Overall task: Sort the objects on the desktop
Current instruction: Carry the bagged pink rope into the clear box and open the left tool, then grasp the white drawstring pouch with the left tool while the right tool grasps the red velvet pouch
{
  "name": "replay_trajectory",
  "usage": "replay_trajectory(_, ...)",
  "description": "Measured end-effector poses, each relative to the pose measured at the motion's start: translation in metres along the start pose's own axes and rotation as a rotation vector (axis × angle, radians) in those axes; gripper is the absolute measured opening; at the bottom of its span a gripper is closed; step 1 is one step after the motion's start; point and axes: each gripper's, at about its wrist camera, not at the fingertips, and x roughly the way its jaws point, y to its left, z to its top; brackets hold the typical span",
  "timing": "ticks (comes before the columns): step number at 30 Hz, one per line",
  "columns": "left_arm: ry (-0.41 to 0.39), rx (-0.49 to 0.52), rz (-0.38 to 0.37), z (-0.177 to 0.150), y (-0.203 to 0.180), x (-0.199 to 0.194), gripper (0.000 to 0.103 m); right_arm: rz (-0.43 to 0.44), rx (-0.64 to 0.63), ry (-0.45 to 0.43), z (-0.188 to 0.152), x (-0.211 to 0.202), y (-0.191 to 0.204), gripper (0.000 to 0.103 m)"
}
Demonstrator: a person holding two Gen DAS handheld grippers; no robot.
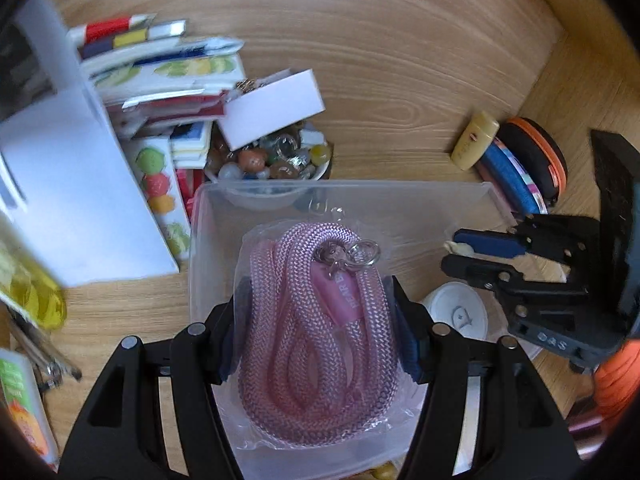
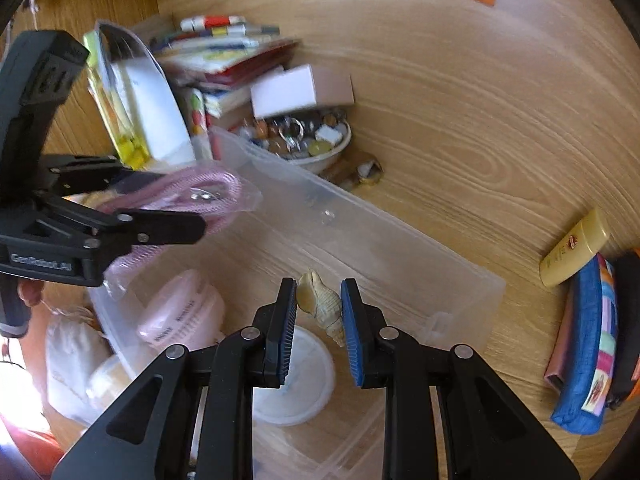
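Note:
My left gripper (image 1: pixel 320 320) is shut on a pink braided rope in a clear plastic bag (image 1: pixel 320 340) and holds it above a clear plastic bin (image 1: pixel 400 196). In the right wrist view the same left gripper (image 2: pixel 160 208) holds the bagged rope (image 2: pixel 208 196) over the bin (image 2: pixel 400 248). My right gripper (image 2: pixel 318 312) is shut on a cream spiral seashell (image 2: pixel 320 300), above the bin's near end. It shows in the left wrist view (image 1: pixel 456 254) at the bin's right side.
A white bowl of beads and stones (image 1: pixel 272 164) stands behind the bin, beside stacked books (image 1: pixel 160 80) and a white box (image 1: pixel 276 108). A yellow tube (image 2: pixel 576 248), a blue pouch (image 2: pixel 588 352) and a black case (image 1: pixel 536 156) lie right. A white lid (image 2: pixel 296 380) lies in the bin.

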Motion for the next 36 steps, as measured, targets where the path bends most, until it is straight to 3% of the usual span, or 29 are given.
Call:
replay_trajectory(5,0.023,0.036,0.009,0.001,-0.005,0.006,0.062,-0.025,-0.006,0.077,-0.001,0.014,-0.003,0.020)
replay_trajectory(15,0.029,0.060,0.027,0.002,-0.007,0.010,0.070,-0.054,-0.006,0.122,-0.001,0.018,-0.002,0.023)
replay_trajectory(17,0.020,0.060,0.043,0.003,-0.006,0.007,0.073,-0.062,-0.008,0.112,-0.002,0.016,-0.001,0.027)
replay_trajectory(19,0.009,0.073,0.058,0.003,-0.007,0.001,0.073,-0.108,-0.014,0.095,-0.006,0.009,-0.002,0.049)
replay_trajectory(21,-0.004,0.082,0.062,0.002,-0.010,-0.006,0.074,-0.126,-0.012,0.056,-0.007,0.002,0.000,0.060)
replay_trajectory(26,-0.044,0.076,0.064,0.003,-0.017,-0.025,0.082,-0.121,0.003,-0.001,-0.008,-0.023,0.005,0.064)
replay_trajectory(30,-0.083,0.086,0.072,0.001,-0.022,-0.046,0.087,-0.121,0.030,-0.043,-0.008,-0.041,0.012,0.078)
replay_trajectory(36,-0.141,0.083,0.082,-0.006,-0.029,-0.077,0.091,-0.115,0.070,-0.105,-0.015,-0.070,0.014,0.080)
